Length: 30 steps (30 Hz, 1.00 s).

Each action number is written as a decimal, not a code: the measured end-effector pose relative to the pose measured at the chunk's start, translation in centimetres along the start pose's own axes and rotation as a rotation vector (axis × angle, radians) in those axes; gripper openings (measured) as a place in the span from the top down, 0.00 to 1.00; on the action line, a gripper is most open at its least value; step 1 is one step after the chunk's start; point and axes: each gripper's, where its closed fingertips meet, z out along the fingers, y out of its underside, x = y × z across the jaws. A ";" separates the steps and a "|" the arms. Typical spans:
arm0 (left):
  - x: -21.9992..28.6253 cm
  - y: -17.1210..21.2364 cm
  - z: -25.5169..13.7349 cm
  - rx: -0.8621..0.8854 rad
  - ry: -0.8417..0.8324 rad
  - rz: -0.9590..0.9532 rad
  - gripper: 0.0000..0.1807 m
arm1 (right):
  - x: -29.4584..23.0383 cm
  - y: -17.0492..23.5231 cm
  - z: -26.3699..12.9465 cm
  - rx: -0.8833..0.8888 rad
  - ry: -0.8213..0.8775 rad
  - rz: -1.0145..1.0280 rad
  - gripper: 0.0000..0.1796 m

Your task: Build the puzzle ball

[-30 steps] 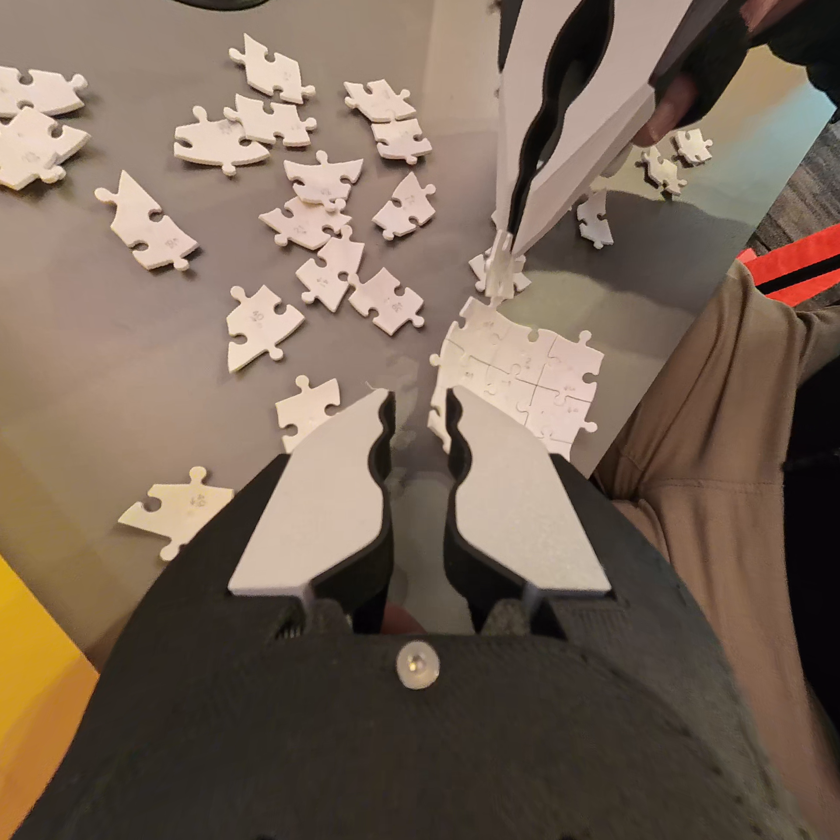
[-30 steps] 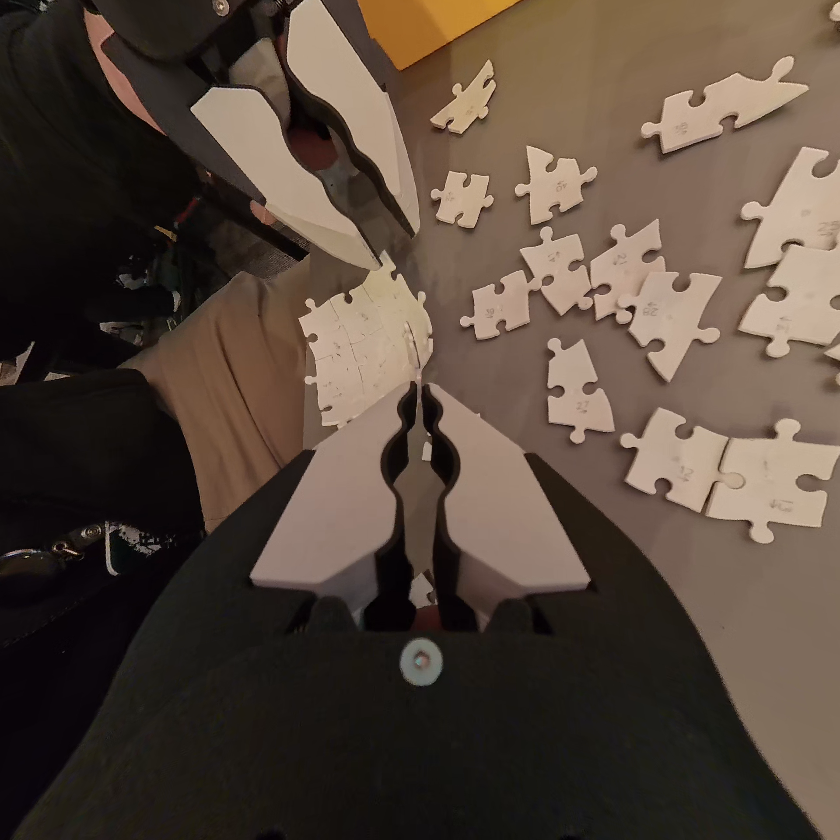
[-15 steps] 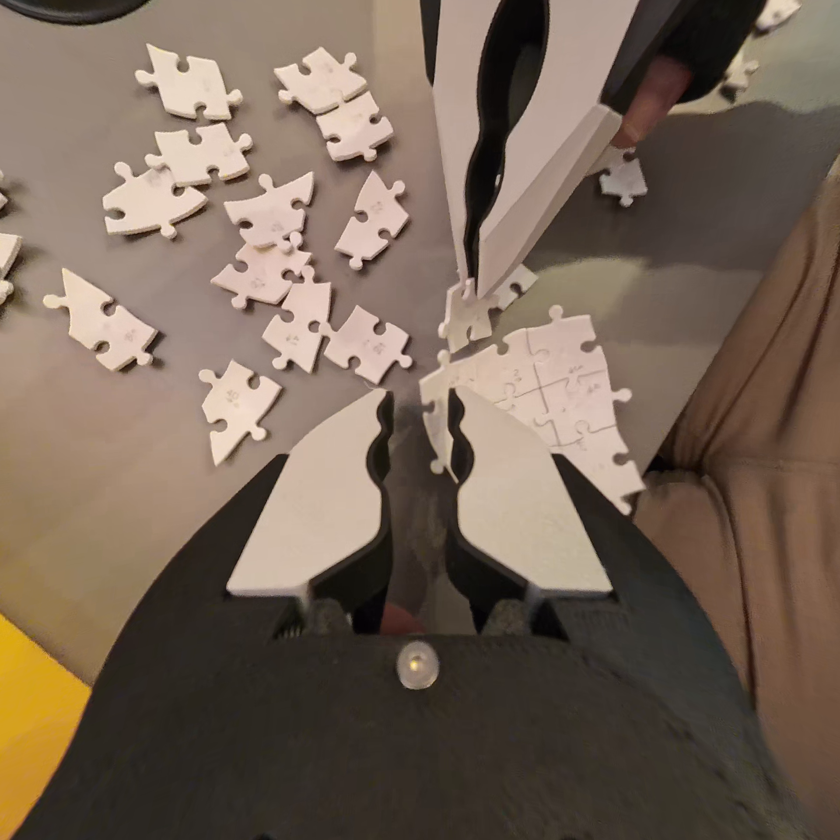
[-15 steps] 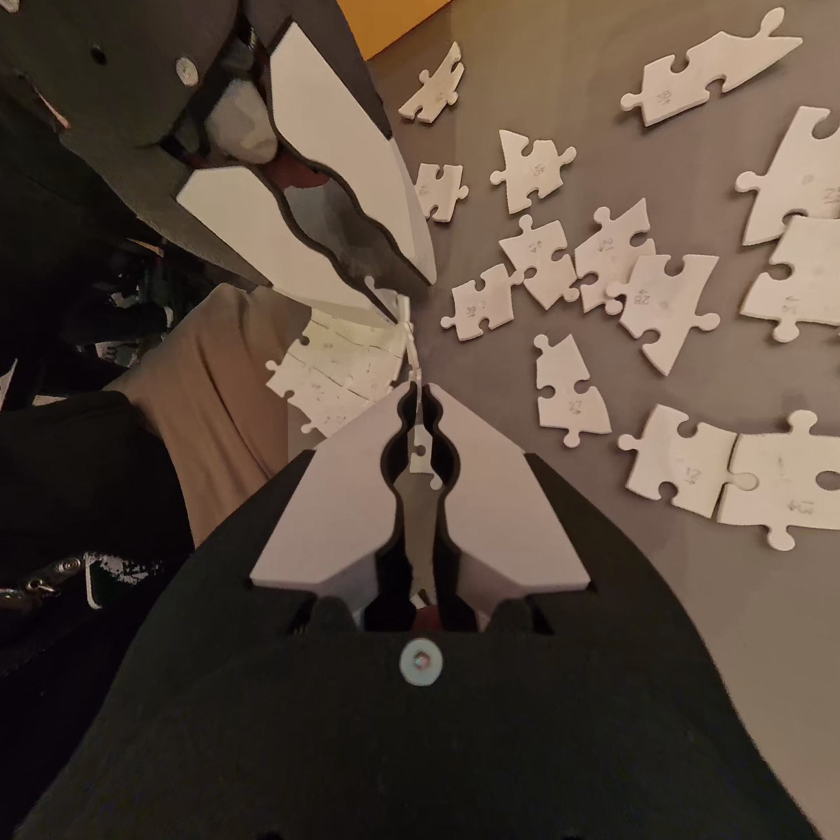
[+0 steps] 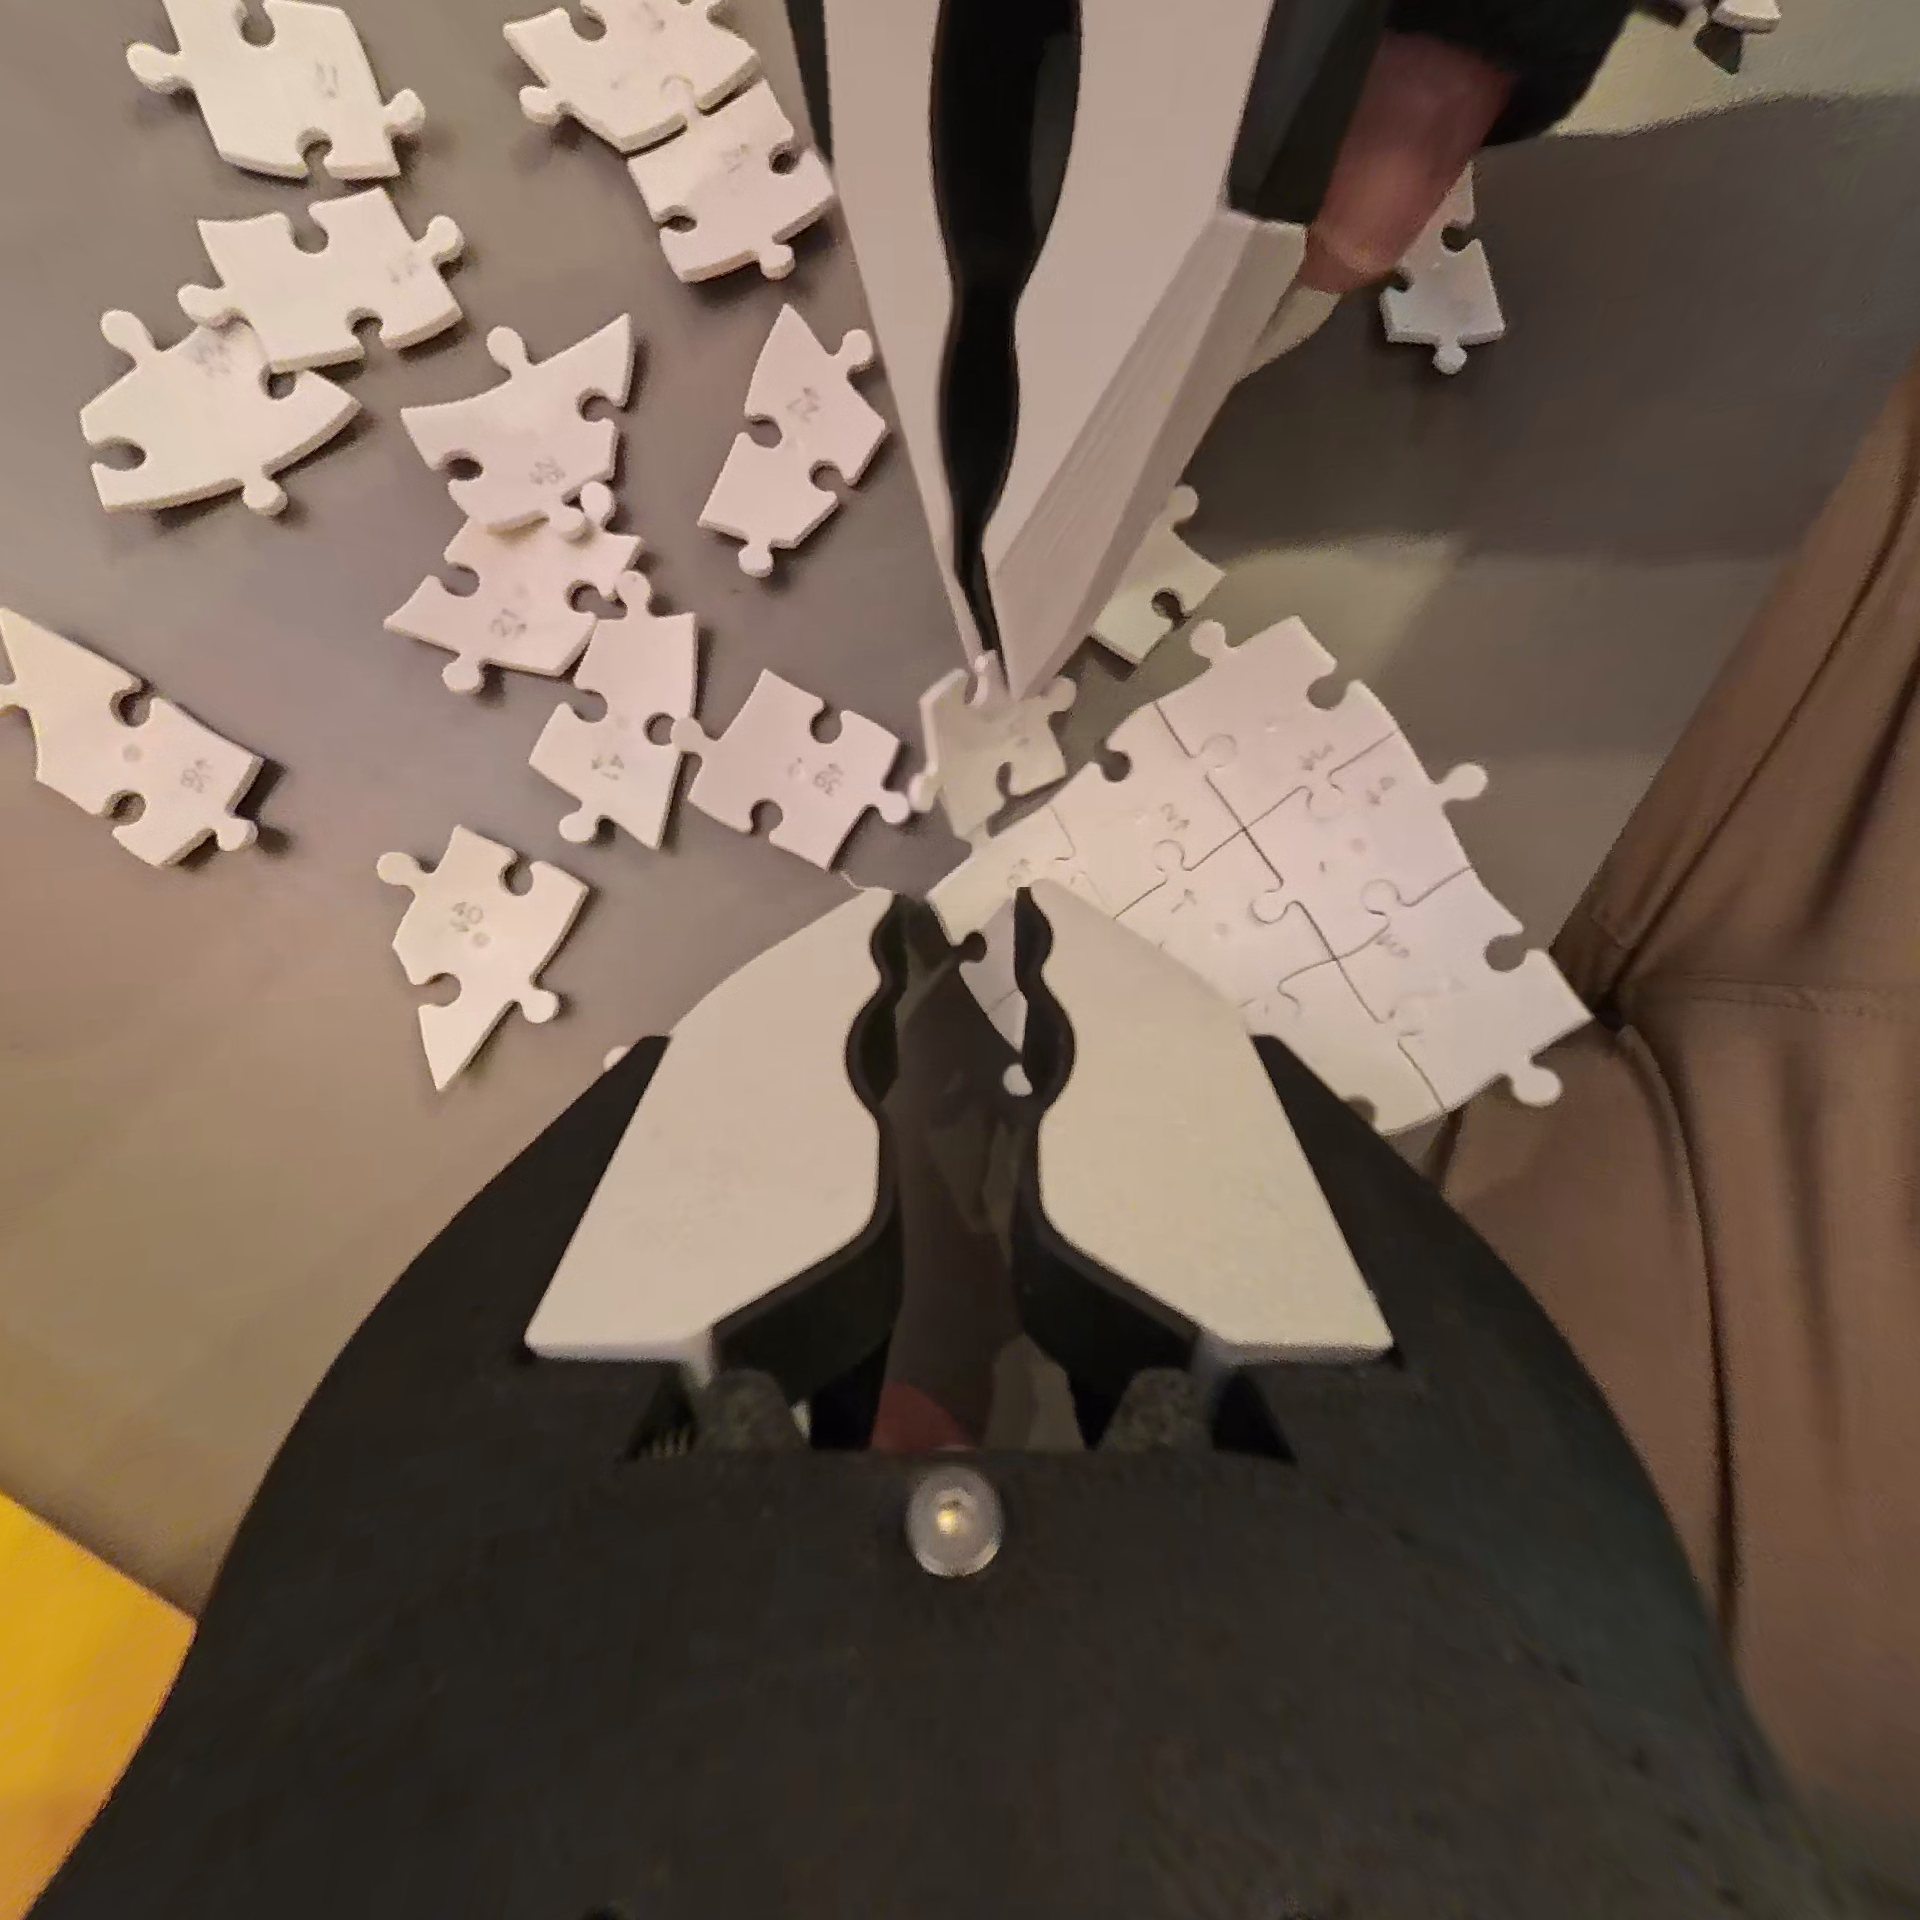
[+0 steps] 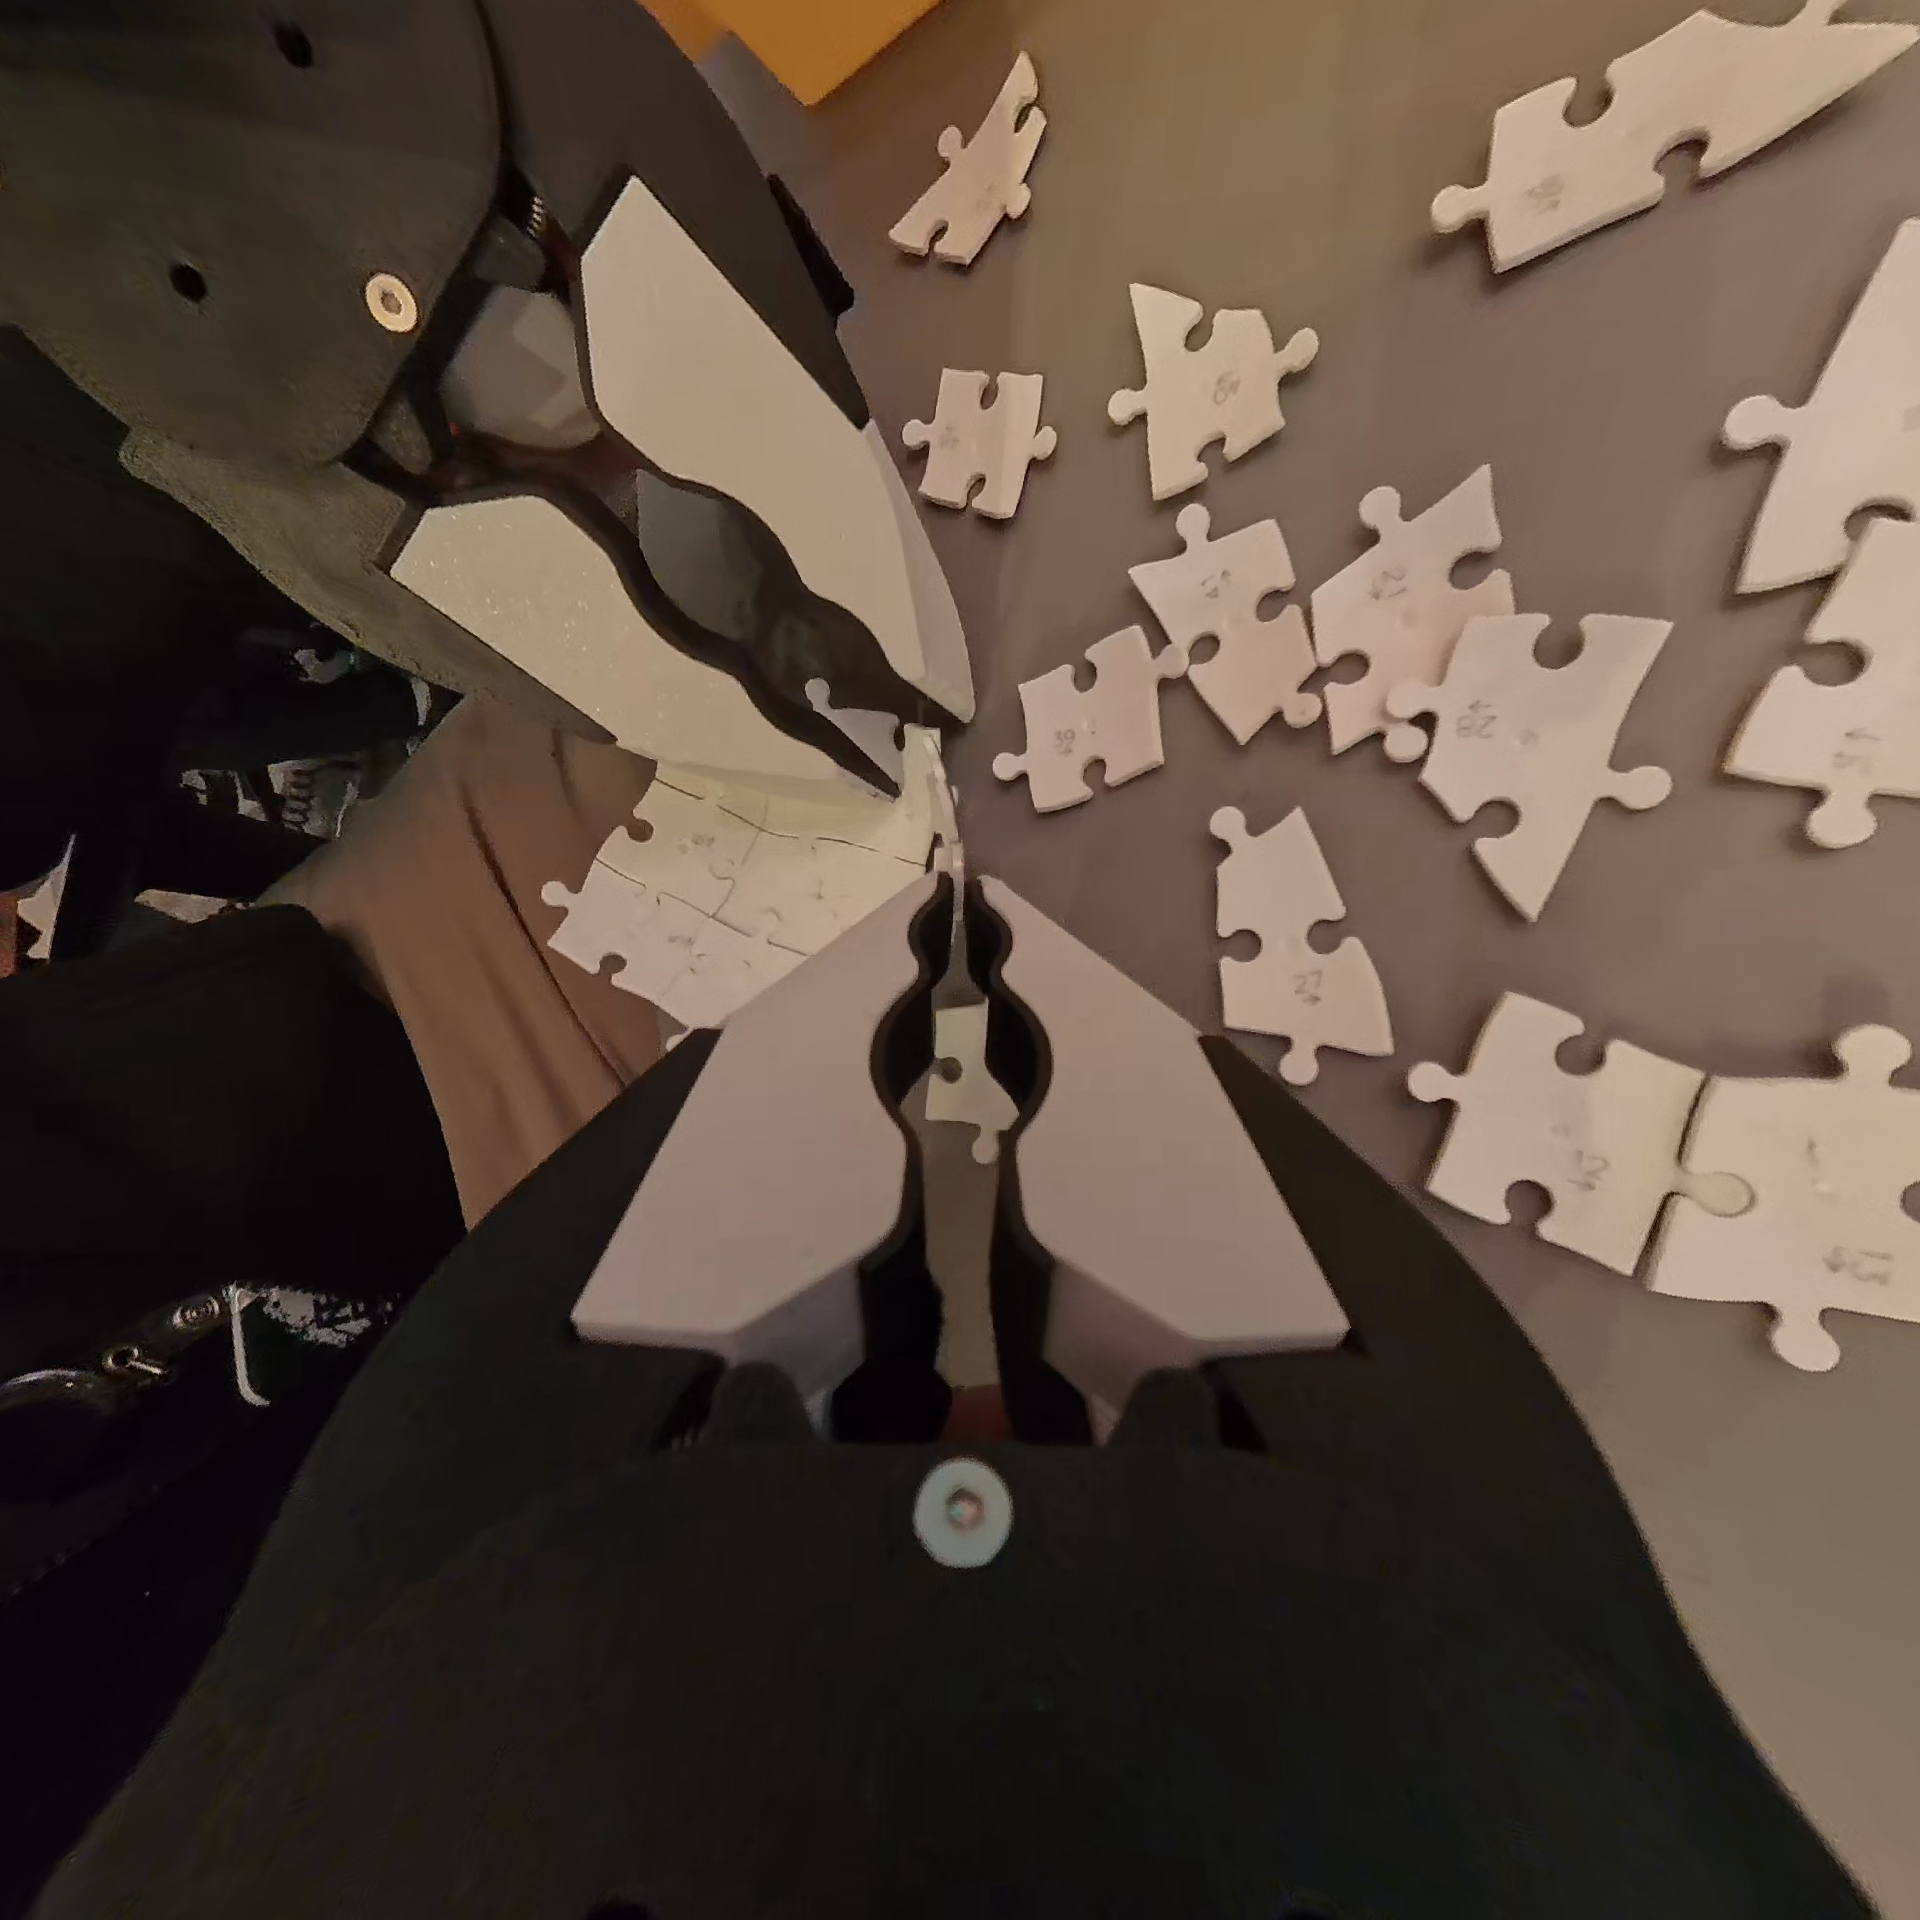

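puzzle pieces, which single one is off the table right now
The small white piece pinched in the right gripper, beside the joined panel. Every other single piece lies flat on the grey table.

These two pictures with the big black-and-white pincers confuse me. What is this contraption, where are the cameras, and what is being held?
There is no robot here: a person holds a two-finger gripper in each hand, and a camera on each looks forward along its fingers. One picture is from the left gripper, the other from the right gripper; each also shows the other gripper farther off. On the grey table lie many loose white puzzle pieces. The left gripper seems to hold the edge of a curved assembled section, though I cannot tell if it is clamped. The right gripper is shut on a single piece, brought close to that section's edge.
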 end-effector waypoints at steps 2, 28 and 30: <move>0.2 0.0 0.0 -0.008 0.004 0.005 0.90 | -0.1 0.0 0.1 0.004 -0.002 0.004 1.00; 1.7 0.0 0.3 -0.034 0.053 0.051 0.92 | -1.1 -0.3 0.0 -0.003 0.080 -0.071 1.00; 1.7 0.0 0.3 -0.033 0.056 0.046 0.92 | -1.3 -0.4 0.4 -0.015 0.087 -0.101 1.00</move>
